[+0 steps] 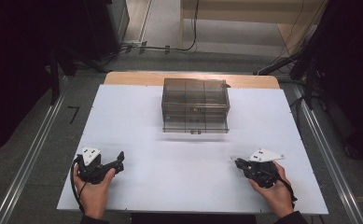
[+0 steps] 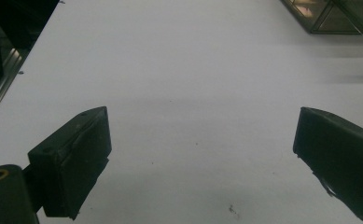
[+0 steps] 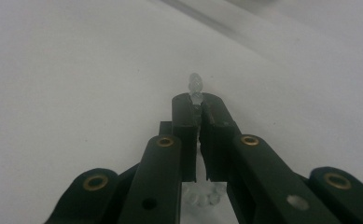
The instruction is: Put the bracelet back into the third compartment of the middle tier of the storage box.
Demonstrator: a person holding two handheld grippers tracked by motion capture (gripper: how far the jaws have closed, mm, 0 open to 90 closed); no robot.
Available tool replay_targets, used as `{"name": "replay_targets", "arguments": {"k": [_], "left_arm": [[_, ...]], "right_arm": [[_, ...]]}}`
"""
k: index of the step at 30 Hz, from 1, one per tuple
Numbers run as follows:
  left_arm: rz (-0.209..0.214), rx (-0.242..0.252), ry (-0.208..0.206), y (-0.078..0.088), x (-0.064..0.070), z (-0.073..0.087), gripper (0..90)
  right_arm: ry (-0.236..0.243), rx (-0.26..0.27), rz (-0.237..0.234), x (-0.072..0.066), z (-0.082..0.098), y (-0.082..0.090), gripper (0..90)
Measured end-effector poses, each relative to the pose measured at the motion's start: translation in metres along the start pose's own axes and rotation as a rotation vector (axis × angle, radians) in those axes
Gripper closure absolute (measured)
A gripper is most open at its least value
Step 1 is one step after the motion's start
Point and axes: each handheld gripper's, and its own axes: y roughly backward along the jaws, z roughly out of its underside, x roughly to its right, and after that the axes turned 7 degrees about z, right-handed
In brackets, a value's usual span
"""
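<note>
Clear plastic piece pinched at the tabletop's near right

Clear and knobbly, a small translucent piece (image 3: pixel 196 86) sits clamped in the right gripper (image 3: pixel 196 100), its beaded tip poking just past the pressed-together jaws and more of it showing behind them. It looks light and stiff, probably slick and easy to crack or flick away, so a hold on its middle with modest pressure seems wisest. In the high view the right gripper (image 1: pixel 239 163) rests near the near right corner of the white tabletop (image 1: pixel 170 158), well apart from the smoky drawer box (image 1: pixel 195 106) by the far edge. The left gripper (image 2: pixel 202 140) stands spread wide over bare tabletop by the near left corner, holding nothing.
</note>
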Motion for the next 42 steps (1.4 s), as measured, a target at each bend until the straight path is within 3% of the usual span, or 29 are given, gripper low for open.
{"name": "replay_targets", "arguments": {"k": [23,42], "left_arm": [[0.002,-0.004,0.0,-0.001,0.0,0.0,4.2],[0.003,-0.005,0.0,-0.002,0.0,0.0,4.2]], "right_arm": [[-0.061,0.105,0.017,0.005,-0.013,0.01,83.0],[-0.068,0.137,0.01,0.002,-0.028,0.004,83.0]]}}
